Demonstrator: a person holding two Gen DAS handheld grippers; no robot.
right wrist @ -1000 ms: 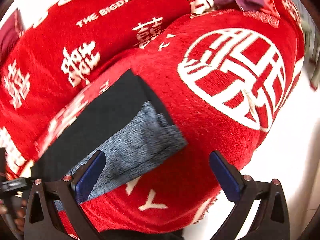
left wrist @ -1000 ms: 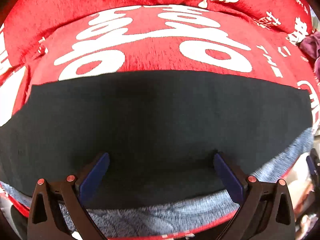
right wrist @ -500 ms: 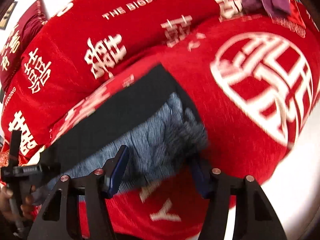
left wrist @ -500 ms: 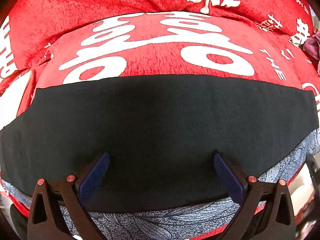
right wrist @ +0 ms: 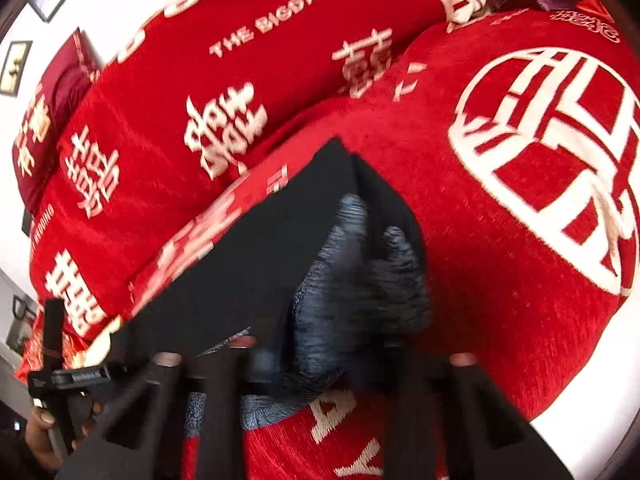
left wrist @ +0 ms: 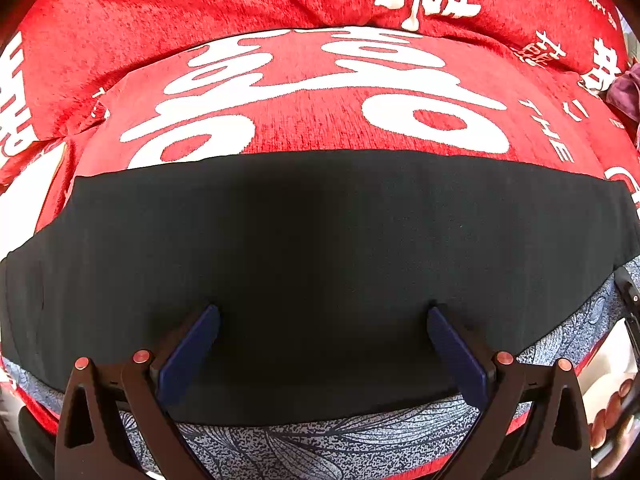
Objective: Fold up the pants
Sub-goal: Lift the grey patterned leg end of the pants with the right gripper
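Right wrist view: the right gripper has just been closing and pinches the bunched grey hem of the pants at lower centre, ready to lift for a fold. Left gripper hovers open over the black cloth, spread flat on the red bed cover.

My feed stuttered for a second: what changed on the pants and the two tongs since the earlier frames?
The right tongs have just been closing and now pinch the grey patterned end of the pants, which has bunched up between them. The left tongs stayed open over the black panel; the red blanket is unchanged.
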